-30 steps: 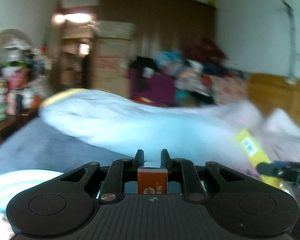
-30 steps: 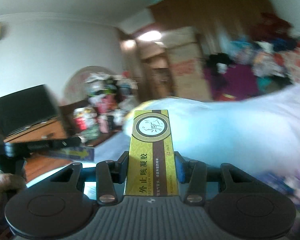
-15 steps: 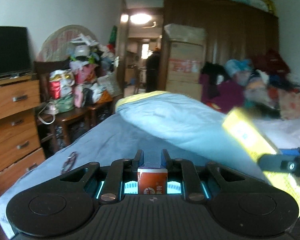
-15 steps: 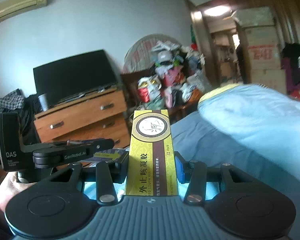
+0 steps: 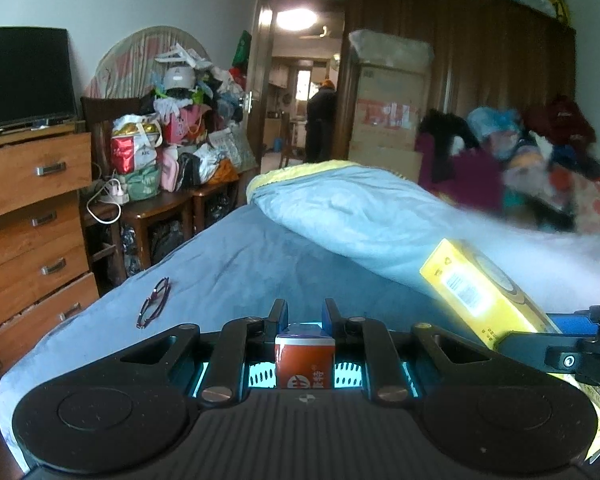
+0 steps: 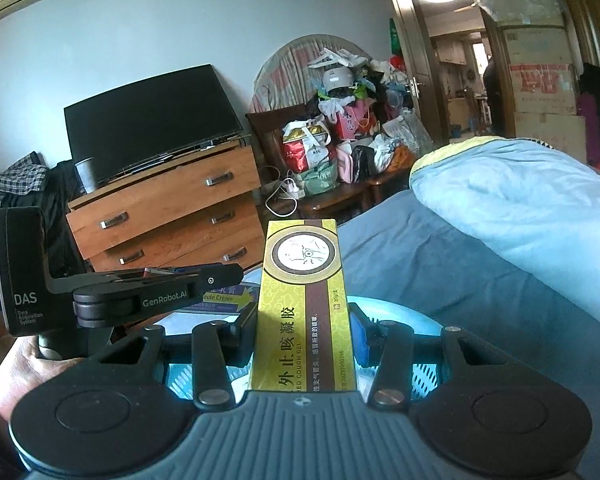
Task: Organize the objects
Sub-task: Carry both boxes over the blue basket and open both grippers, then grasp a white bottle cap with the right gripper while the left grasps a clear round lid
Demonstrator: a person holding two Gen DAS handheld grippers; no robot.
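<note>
Two handheld claws hover over a bed (image 5: 236, 264) covered in a blue sheet, in a cluttered bedroom.

The left claw (image 5: 305, 314) pinches a small orange box (image 5: 305, 364) between its fingers. Only the box's top and part of its front face show; the rest sits low behind the claw body, and its printed characters are cut off. In the right wrist view this same claw (image 6: 228, 276) appears side-on at the left, its fingers drawn close on a flat item too thin and shadowed to identify there. A hand (image 6: 32, 376) grips its handle, partly hidden behind the right claw's body.

The right claw (image 6: 304, 320) pinches a long yellow medicine box (image 6: 304, 312), labelled "cough gel", which points forward between its fingers. From the left wrist view the same yellow box (image 5: 484, 300) juts in from the right, its lower end cut off by the frame edge.

Beneath both claws lies a pale blue perforated basket (image 6: 416, 332), mostly hidden by the claw bodies. A second flat box (image 6: 224, 298) lies behind the left claw, its label only partly readable.

A pair of glasses (image 5: 154, 302) lies on the sheet near the bed's left edge. A light blue quilt (image 5: 360, 216) is heaped across the bed. A wooden dresser (image 6: 168, 216) carrying a dark television (image 6: 148, 124) stands at the left. The far right background is blurred.
</note>
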